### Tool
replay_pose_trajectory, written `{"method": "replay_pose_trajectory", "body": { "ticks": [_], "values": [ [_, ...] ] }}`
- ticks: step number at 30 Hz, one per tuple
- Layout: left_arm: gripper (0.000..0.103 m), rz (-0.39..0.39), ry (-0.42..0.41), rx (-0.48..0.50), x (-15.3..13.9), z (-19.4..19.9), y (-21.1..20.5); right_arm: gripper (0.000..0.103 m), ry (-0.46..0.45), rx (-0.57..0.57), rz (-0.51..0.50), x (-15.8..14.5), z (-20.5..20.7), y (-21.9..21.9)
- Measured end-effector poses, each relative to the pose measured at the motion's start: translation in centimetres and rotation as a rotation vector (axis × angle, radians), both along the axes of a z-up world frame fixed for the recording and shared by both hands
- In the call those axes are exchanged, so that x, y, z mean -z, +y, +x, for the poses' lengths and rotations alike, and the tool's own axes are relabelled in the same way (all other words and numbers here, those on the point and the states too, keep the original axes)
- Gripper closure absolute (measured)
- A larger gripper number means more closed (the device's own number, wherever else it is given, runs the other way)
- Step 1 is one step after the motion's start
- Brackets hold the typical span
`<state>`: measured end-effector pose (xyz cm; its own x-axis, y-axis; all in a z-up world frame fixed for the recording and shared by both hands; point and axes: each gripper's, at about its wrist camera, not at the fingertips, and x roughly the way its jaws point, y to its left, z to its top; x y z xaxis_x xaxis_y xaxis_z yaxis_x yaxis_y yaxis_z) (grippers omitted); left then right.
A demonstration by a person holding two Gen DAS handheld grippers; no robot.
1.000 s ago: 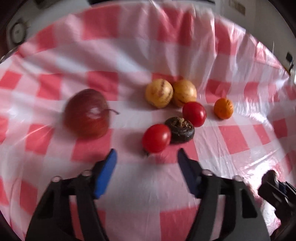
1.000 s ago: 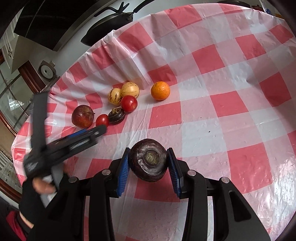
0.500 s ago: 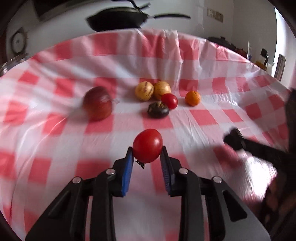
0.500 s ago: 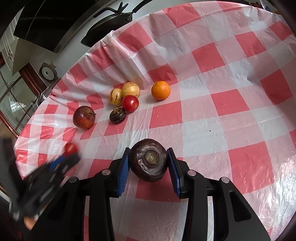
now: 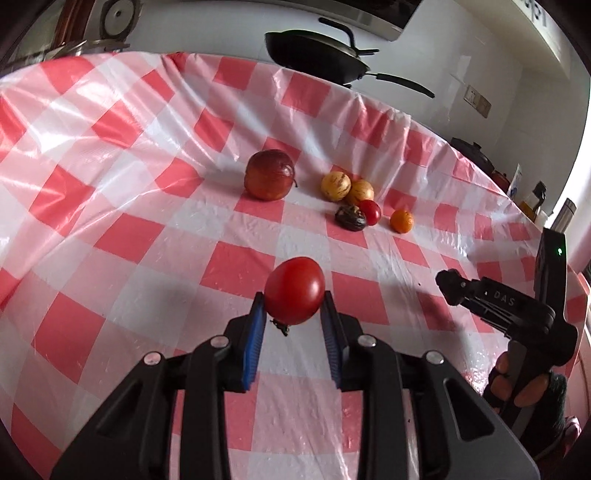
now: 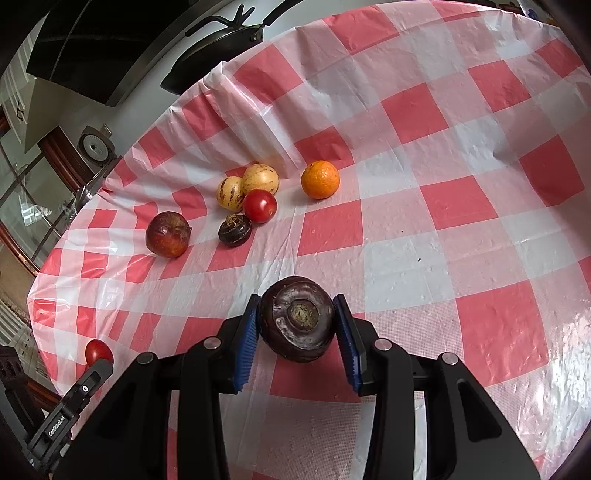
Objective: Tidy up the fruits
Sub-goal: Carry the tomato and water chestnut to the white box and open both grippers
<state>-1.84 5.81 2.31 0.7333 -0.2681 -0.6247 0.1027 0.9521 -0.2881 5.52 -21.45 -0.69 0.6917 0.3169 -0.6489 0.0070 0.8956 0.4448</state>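
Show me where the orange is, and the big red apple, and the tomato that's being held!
orange (image 6: 320,179): right wrist view, middle of its peel.
apple (image 5: 269,179): left wrist view, centre of its front side.
held tomato (image 5: 294,290): left wrist view, middle of its skin.

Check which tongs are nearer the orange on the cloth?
Right, marginally, by my read. The right tongs, shut on a dark purple fruit, face the orange across open cloth. The left tongs, gripping a tomato, sit further off.

pan handle (image 6: 236,14) cut off by top edge, wall switch (image 5: 478,102) too small to tell
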Motion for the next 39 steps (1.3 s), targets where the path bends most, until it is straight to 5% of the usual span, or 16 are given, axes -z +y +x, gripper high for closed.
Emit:
{"method": "replay_pose_trajectory", "body": {
  "ticks": [7,14,19,39],
  "values": [
    [0.073,-0.01,-0.007,-0.012,0.0,-0.2,0.4,0.063,-0.002,0.003,0.0,0.0,-0.1,0.0],
    [0.073,0.085,-0.047,-0.065,-0.9,-3.1,1.4,0.063,0.023,-0.011,0.046,0.1,-1.9,0.9],
    [0.073,0.126,-0.046,-0.115,-1.1,-6.8,4.0,0.063,0.03,-0.119,0.098,-0.2,-5.4,5.2],
    [0.072,0.202,-0.04,-0.274,-0.8,-19.2,15.2,0.063,-0.006,-0.56,-0.028,-1.4,-15.7,23.9]
  ]
}}
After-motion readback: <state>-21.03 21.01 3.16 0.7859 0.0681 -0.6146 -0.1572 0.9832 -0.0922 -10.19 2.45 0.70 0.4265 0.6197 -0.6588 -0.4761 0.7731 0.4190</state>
